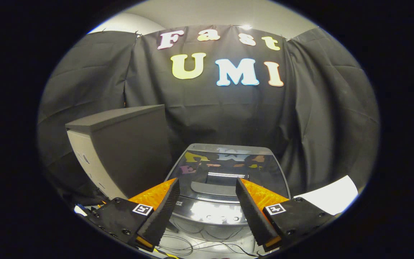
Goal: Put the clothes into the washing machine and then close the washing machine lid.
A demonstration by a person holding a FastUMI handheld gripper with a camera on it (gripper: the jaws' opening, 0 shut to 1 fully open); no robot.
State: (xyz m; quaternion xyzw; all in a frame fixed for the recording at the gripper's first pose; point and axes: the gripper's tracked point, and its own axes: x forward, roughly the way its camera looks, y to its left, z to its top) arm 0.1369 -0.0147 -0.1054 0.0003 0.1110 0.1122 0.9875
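Your gripper [207,192] hangs with its two fingers spread wide apart and nothing between them; the jaws are open and press on no object. Each finger carries a small square black-and-white marker on its base.

Just ahead of the fingers, and seen through the gap between them, stands the grey top-loading washing machine with a dark glossy glass lid [228,172]. Its lid lies flat and closed, and the glass mirrors the booth wall behind it. A recessed grey handle [212,187] sits at the near edge of the lid, directly in line with the gap between your fingertips. Nearer to you, the machine's shiny curved front panel [214,216] shows a row of small round buttons, and it lies lower than the fingertips.

To the left of the machine, just beside it, stands a tall dark grey box-shaped cabinet with a pale side face [120,151]. To the right, near the machine, you have a white flat sheet-like surface [331,198]; what it is cannot be told. Thin dark cables [192,246] trail over the pale floor at the machine's near foot, below your fingers.

No garment can be made out anywhere around the machine.
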